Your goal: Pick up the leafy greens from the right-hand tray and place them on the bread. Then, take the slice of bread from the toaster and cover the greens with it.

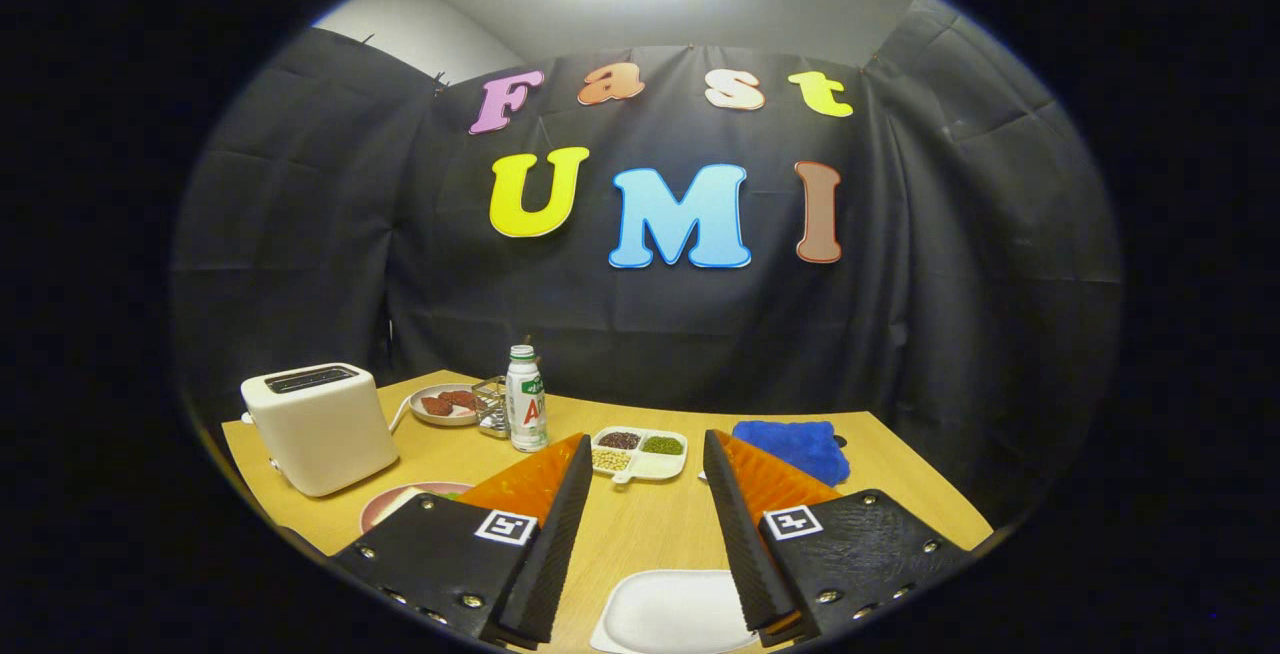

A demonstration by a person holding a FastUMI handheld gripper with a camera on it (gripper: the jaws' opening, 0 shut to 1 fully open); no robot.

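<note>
One wooden table [650, 524] occupies the lower part of the frame. At lower left stands one toaster [320, 426], a smooth cream box with rounded corners and one dark slot on top; whether bread sits inside cannot be told from this angle. Below it, one round pink-rimmed plate [395, 504] shows partly behind the left finger, bearing what appears to be a pale bread slice [405, 501]. Further back lies one small round dish [445, 404] with two reddish pieces. Right of it stands one white plastic bottle [526, 399], upright, capped. At centre rests one white divided tray [640, 454] with three compartments of grains. One white rounded tray [670, 614] lies at bottom centre, between the fingers. One blue fuzzy cloth [795, 444] sits right of centre. The gripper [645, 524] is spread wide, holding nothing.
</note>
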